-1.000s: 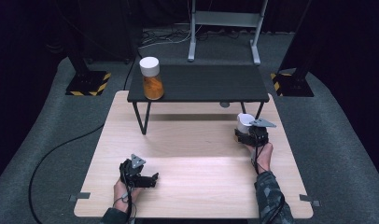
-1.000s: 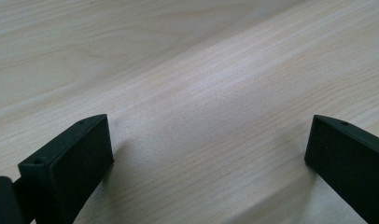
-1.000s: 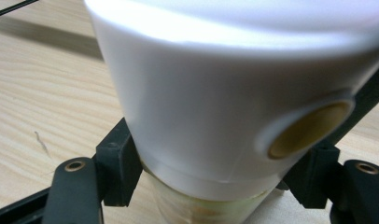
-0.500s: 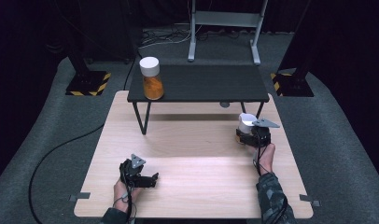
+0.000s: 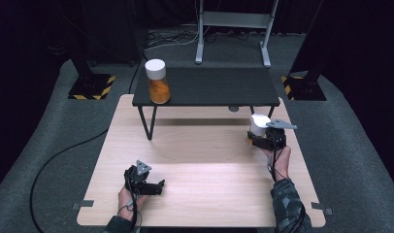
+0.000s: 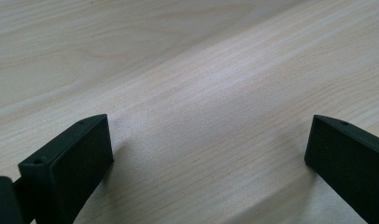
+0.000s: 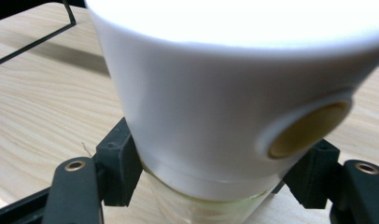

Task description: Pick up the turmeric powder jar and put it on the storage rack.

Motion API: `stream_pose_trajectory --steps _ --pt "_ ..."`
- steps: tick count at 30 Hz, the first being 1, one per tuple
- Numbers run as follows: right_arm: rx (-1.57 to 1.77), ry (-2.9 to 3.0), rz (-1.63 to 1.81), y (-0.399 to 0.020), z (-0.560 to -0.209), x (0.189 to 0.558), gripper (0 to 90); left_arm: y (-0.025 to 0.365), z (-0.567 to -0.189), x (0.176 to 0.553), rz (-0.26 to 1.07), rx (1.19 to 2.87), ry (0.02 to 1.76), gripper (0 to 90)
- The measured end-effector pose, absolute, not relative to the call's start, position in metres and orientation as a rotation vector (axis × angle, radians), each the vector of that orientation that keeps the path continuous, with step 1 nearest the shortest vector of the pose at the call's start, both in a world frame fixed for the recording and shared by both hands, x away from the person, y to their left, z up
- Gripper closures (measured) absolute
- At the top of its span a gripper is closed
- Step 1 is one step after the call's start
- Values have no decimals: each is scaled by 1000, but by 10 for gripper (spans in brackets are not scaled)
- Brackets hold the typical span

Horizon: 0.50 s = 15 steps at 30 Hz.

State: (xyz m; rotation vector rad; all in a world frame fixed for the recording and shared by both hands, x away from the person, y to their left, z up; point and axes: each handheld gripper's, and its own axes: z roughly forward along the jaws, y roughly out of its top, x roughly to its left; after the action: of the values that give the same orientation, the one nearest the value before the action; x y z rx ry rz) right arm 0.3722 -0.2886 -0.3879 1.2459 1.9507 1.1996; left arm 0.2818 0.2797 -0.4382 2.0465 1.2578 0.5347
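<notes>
My right gripper [image 5: 264,139] is shut on a clear jar with a white lid [image 5: 259,123], at the right of the wooden table [image 5: 200,165], just in front of the low black table [image 5: 209,87]. In the right gripper view the jaws clamp the jar's clear neck [image 7: 201,205] right under the white lid [image 7: 201,107], which has a round tan spot on its side. My left gripper [image 5: 155,186] rests near the front left of the wooden table. Its jaws stand wide apart over bare wood [image 6: 208,140], with nothing between them.
A second jar with a white lid and orange contents [image 5: 157,82] stands on the left end of the low black table. A black cable [image 5: 64,155] runs over the carpet at the left. Stand feet with yellow-black stripes [image 5: 93,87] sit beyond the table corners.
My right gripper has lifted a little with the white-lidded jar in it and drifted slightly right. The left gripper has stayed where it was.
</notes>
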Motion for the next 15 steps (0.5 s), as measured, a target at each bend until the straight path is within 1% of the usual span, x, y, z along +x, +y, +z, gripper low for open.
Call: stream_pose_trajectory --steps 15 --pt "1223 1965 1205 -292 -366 367 294 280 -438 282 535 2047 1258 2"
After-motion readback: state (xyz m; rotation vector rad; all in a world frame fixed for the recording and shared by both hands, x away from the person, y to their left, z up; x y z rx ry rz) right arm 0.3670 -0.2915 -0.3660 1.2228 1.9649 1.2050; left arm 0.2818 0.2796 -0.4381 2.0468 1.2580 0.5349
